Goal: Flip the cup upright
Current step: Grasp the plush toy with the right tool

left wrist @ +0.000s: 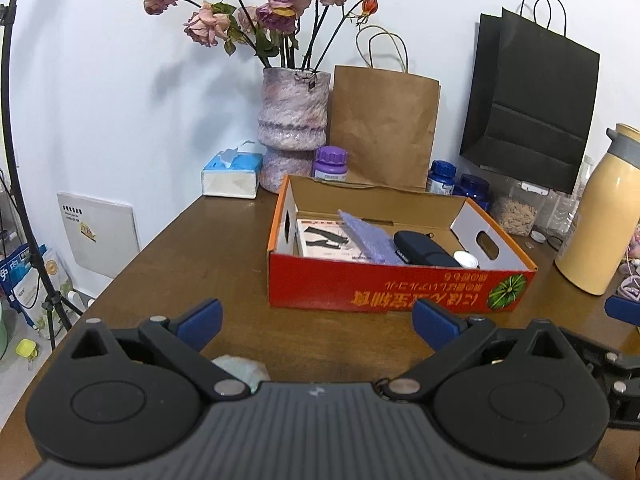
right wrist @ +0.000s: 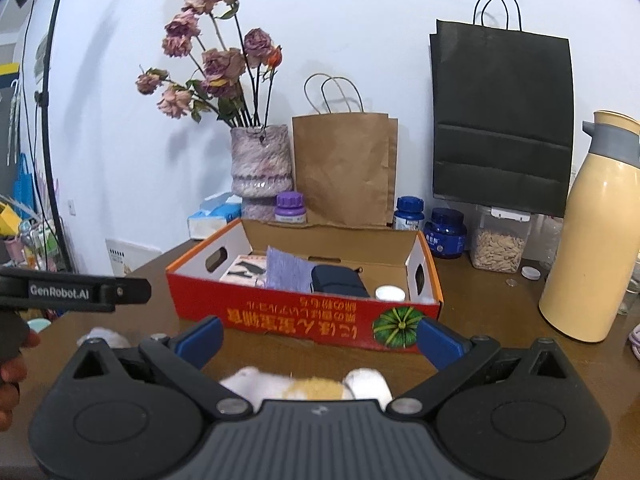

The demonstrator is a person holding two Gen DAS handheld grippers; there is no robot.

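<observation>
No cup shows clearly. A white and tan object (right wrist: pixel 308 386) lies on the brown table (right wrist: pixel 500 320) just under my right gripper (right wrist: pixel 320 340), mostly hidden by the gripper body; I cannot tell if it is the cup. A pale greenish-white object (left wrist: pixel 240 368) peeks out below my left gripper (left wrist: pixel 319 322), also mostly hidden. Both grippers stand wide open with nothing between their blue fingers. They hover low over the table's near part, short of the red box. The other gripper's blue tip (left wrist: pixel 622 310) shows at the right edge of the left wrist view.
A red cardboard box (left wrist: pixel 400 292) with a pouch, a cloth and papers sits straight ahead. Behind it are a vase of dried roses (left wrist: pixel 292 120), paper bags, pill bottles and a tissue box (left wrist: pixel 232 176). A cream thermos (right wrist: pixel 588 240) stands right. A hand (right wrist: pixel 12 368) holds the left tool.
</observation>
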